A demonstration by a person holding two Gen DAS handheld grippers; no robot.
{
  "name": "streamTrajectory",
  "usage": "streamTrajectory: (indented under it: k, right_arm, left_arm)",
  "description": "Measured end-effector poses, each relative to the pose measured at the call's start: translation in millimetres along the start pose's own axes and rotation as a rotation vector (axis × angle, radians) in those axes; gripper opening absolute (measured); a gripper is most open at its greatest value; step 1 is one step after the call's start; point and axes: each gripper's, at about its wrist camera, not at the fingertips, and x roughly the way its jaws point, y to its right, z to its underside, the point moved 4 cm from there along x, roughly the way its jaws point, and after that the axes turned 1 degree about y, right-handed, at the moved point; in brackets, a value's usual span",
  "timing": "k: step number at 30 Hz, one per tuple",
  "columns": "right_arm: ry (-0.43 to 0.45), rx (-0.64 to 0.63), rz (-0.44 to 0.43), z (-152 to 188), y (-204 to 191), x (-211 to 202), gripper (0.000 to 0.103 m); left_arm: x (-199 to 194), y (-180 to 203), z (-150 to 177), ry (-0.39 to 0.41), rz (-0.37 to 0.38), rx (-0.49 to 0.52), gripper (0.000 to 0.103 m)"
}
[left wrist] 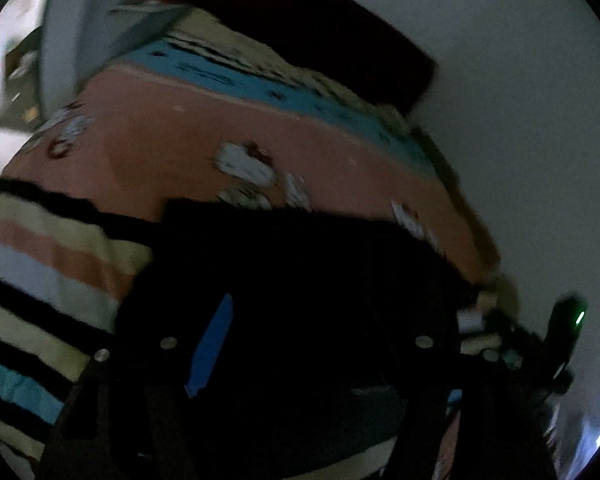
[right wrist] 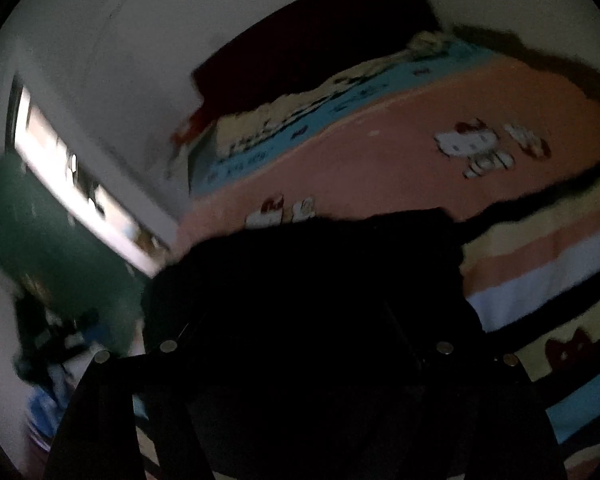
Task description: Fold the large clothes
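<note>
Dim bedroom, white walls. Bed (left wrist: 204,128) covered by a pink sheet with cartoon cats, blue band toward a dark headboard (left wrist: 324,32); striped blanket (left wrist: 40,280) at the near end. Lit window (right wrist: 64,172) seen from the right wrist view.

Black garment (left wrist: 300,264) bunched in front of both cameras, over the bed's near part. Too dark and blurred to read its long axis or which way it points.

Left gripper (left wrist: 300,360) and right gripper (right wrist: 304,360) buried in the black cloth; finger spacing not readable, cannot tell grip.
</note>
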Motion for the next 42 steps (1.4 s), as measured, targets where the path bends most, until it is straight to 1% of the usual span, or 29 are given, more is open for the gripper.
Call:
streamTrajectory:
  k: [1,3,5,7,9,11,13,15,16,18,21,25,27,29,32,35,38,40,42]
  right_arm:
    - [-0.015,-0.085,0.024,5,-19,5,0.074]
    - [-0.043,-0.199,0.052,14,-43,17,0.074]
    - [-0.071,-0.270,0.061,21,-55,33,0.074]
    - [-0.115,-0.317,0.090,22,-59,60,0.074]
    - [-0.147,-0.331,0.117,19,-54,82,0.073]
    - [-0.173,-0.327,0.155,9,-41,106,0.073]
    - [-0.193,-0.330,0.183,0,-28,125,0.073]
    - [-0.205,-0.343,0.211,-5,-18,139,0.073]
    - [-0.215,-0.343,0.224,-6,-10,149,0.073]
    - [-0.236,-0.316,0.217,-5,5,163,0.074]
    - [-0.239,-0.299,0.200,2,17,177,0.074]
    - [-0.238,-0.268,0.174,7,27,186,0.074]
    - [-0.232,-0.267,0.178,9,29,189,0.075]
    - [-0.233,-0.275,0.193,10,27,188,0.075]
    - [-0.248,-0.303,0.230,10,20,183,0.076]
    - [-0.223,-0.324,0.257,8,15,165,0.076]
    - [-0.190,-0.338,0.279,8,19,145,0.076]
    - [-0.203,-0.341,0.303,9,30,144,0.076]
    - [-0.209,-0.320,0.303,9,41,147,0.076]
  left_arm:
    - [9,10,5,-0.015,-0.007,0.037,0.065]
    - [24,34,12,-0.036,-0.032,0.117,0.065]
    - [51,51,13,-0.066,-0.060,0.179,0.065]
    - [78,56,10,-0.096,-0.100,0.215,0.065]
    - [100,52,3,-0.109,-0.151,0.249,0.066]
    - [122,44,-9,-0.115,-0.183,0.252,0.067]
    - [140,34,-17,-0.119,-0.213,0.250,0.073]
    - [160,26,-18,-0.136,-0.240,0.260,0.082]
    - [172,20,-16,-0.152,-0.248,0.259,0.083]
    - [190,11,-13,-0.166,-0.249,0.248,0.087]
    - [205,6,-10,-0.164,-0.258,0.256,0.087]
    - [208,4,-9,-0.157,-0.259,0.253,0.087]
    - [209,5,-8,-0.159,-0.271,0.264,0.088]
    - [207,7,-9,-0.179,-0.275,0.268,0.088]
    - [194,9,-12,-0.199,-0.257,0.274,0.087]
    - [171,8,-17,-0.165,-0.249,0.296,0.087]
    - [160,-2,-21,-0.151,-0.324,0.353,0.087]
    - [165,-15,-21,-0.171,-0.349,0.342,0.087]
    - [172,-27,-16,-0.182,-0.312,0.297,0.088]
